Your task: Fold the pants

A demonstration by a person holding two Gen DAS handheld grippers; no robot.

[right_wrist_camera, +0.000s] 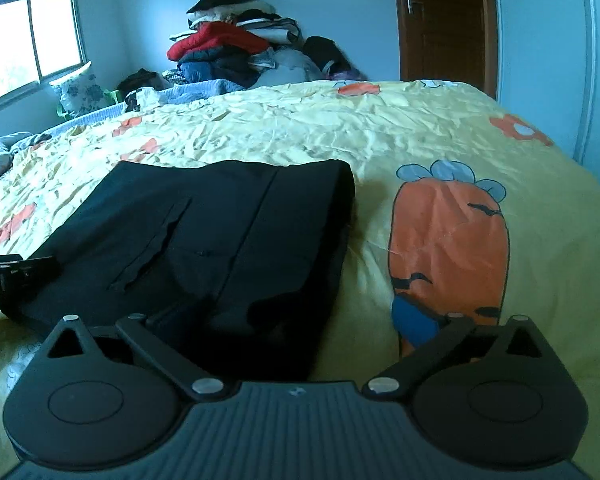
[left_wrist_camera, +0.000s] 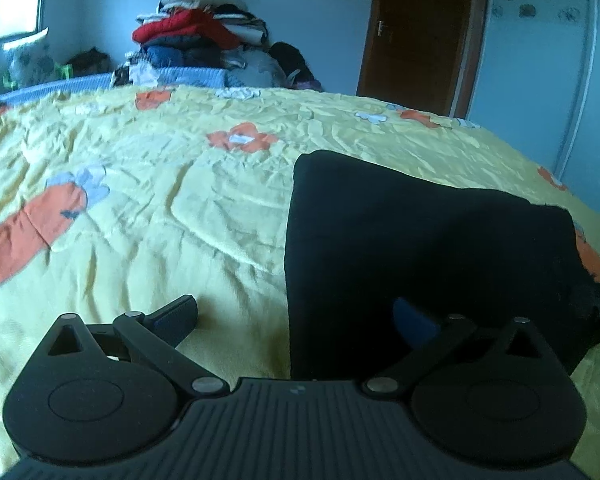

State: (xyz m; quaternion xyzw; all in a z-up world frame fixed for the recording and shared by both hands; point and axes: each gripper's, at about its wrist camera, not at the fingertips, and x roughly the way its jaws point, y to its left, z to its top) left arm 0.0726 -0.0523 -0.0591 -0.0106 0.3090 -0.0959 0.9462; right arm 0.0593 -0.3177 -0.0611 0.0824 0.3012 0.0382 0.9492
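A yellow bedspread (right_wrist_camera: 292, 132) printed with orange carrots and flowers covers the bed, wrinkled all over. At its far edge a tall heap of clothes (right_wrist_camera: 240, 48) is piled against the wall, beside a brown door (right_wrist_camera: 444, 20). The black pants (right_wrist_camera: 220, 232) lie folded flat on the bedspread near its front edge. The left gripper (left_wrist_camera: 296, 316) has its fingers spread wide across the pants' left edge, one pad over the fabric. The right gripper (right_wrist_camera: 296, 320) is also spread wide, straddling the pants' right edge.

Pants (right_wrist_camera: 204, 240) on bedspread (right_wrist_camera: 440, 136), clothes pile (right_wrist_camera: 236, 40) behind, door (right_wrist_camera: 444, 20) behind right
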